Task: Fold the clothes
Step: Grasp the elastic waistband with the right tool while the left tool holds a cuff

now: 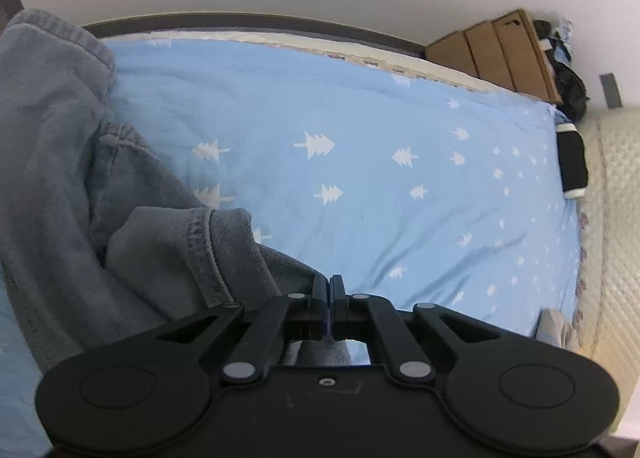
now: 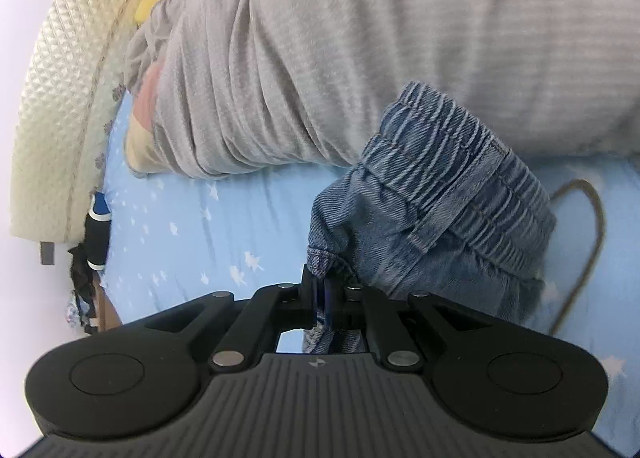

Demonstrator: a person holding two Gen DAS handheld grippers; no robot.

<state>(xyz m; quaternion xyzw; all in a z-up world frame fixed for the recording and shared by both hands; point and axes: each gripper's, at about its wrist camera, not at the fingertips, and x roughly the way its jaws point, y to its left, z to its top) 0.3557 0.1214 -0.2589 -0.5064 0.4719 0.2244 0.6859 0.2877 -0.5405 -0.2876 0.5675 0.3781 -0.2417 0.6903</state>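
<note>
A: On the pale blue bedsheet printed with white trees [image 1: 360, 185], how far has the folding got?

B: Early, I'd judge. The blue denim trousers with the elastic waistband [image 2: 440, 193] hang bunched rather than lying flat, and no neat fold shows in either view.

A: And the claws?

B: The left gripper [image 1: 329, 290] has its jaws pressed together on a fold of the trousers, which look greyer from that side, and the cloth trails away to its left with a stitched hem doubled over. The right gripper [image 2: 324, 294] is clamped on the denim's edge just below the waistband, which bulges right above and beside its tips.

A: What remains?

B: Probably laying the garment out, smoothing it, then folding it over.

A: Anything else nearby?

B: A person in a grey ribbed top [image 2: 360, 37] sits close behind the waistband.
</note>
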